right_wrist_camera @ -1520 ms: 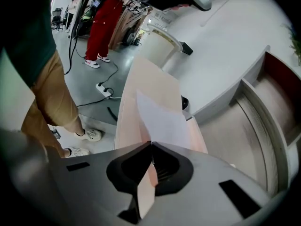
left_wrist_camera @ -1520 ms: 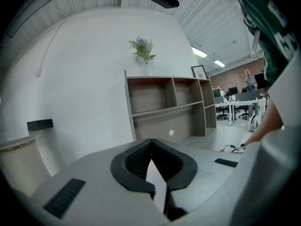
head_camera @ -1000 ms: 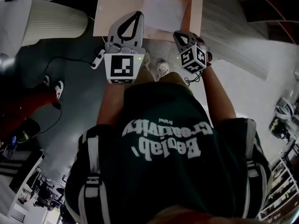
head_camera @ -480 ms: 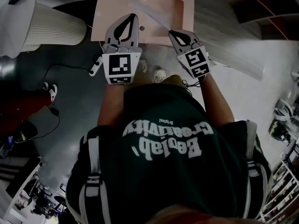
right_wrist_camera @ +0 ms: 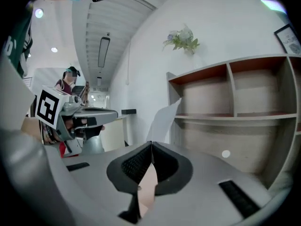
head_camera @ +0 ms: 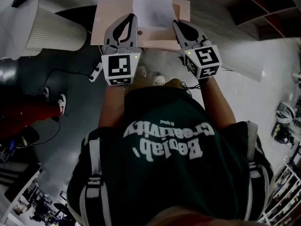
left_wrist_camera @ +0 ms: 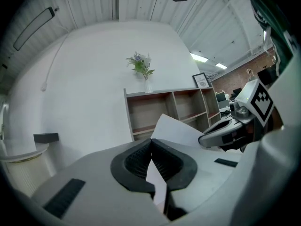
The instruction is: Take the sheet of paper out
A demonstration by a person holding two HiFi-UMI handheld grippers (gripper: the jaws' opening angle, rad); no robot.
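White sheet of paper (head_camera: 153,6), clamped in right hand-held gripper (head_camera: 175,24), over pink envelope (head_camera: 104,20)

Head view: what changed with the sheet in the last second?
The right gripper, shut on the sheet, rose and rolled, pulling the sheet from flat in the envelope to upright. The left gripper stayed shut on the envelope's edge, barely moving.
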